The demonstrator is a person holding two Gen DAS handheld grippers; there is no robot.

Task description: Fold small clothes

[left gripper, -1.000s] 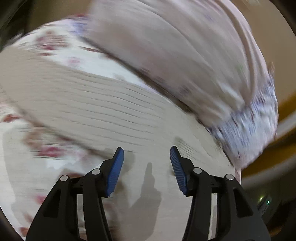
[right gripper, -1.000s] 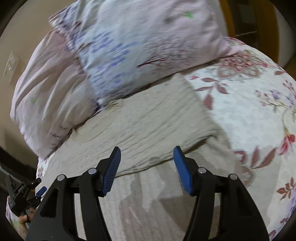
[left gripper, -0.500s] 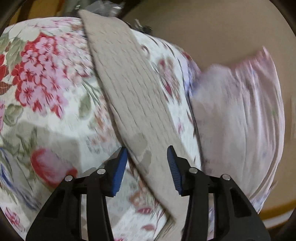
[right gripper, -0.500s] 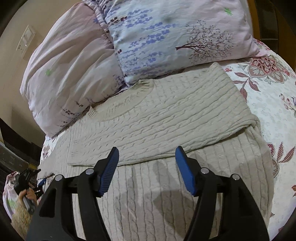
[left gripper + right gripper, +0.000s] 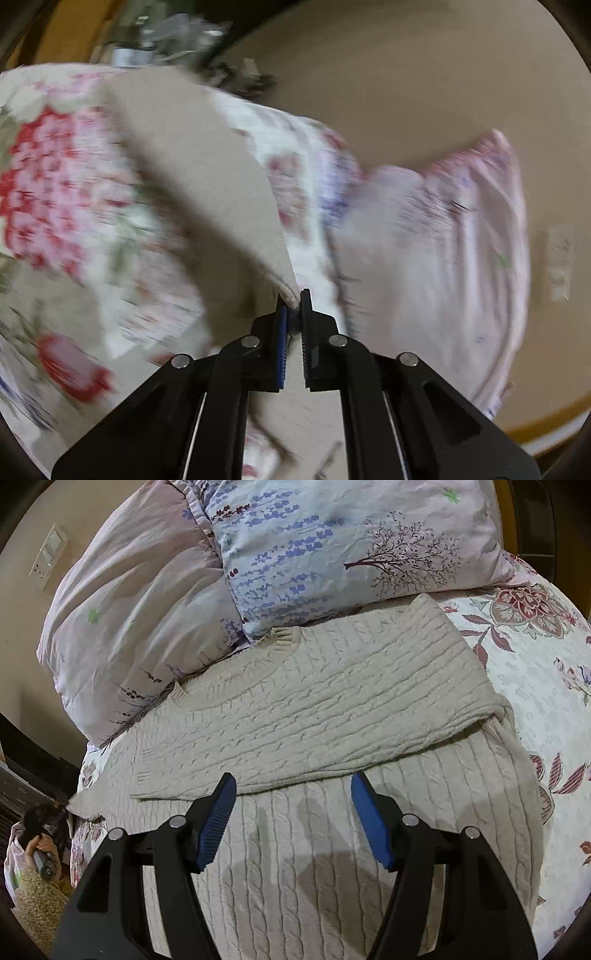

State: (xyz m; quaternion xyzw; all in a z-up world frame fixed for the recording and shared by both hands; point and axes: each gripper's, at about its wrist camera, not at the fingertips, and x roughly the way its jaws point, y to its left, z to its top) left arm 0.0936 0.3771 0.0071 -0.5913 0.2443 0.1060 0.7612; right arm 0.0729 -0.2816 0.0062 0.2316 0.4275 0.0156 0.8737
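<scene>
So the beige cable-knit sweater (image 5: 314,709) is spread out on the bed, lying on the floral bedspread (image 5: 546,686) with its neckline right up against the pillows (image 5: 332,542). One sleeve (image 5: 295,738) is already folded across the chest, its cuff ending on the left side of the right wrist view.

The right gripper (image 5: 291,801) hangs over the lower body of the sweater with its jaws spread wide, nothing between the blue pads (image 5: 216,819), and it casts a shadow on the knit just below.

The left gripper (image 5: 293,317) has its jaws pinched together on the end of the other sleeve (image 5: 207,206) (that view is pretty blurry, but the knit edge clearly sits between the pads). You can also spot it at the far left of the right wrist view, at the sleeve tip, with the person's hand (image 5: 38,845) on the handle. A pink pillow (image 5: 443,251) sits off to the right of that sleeve.
</scene>
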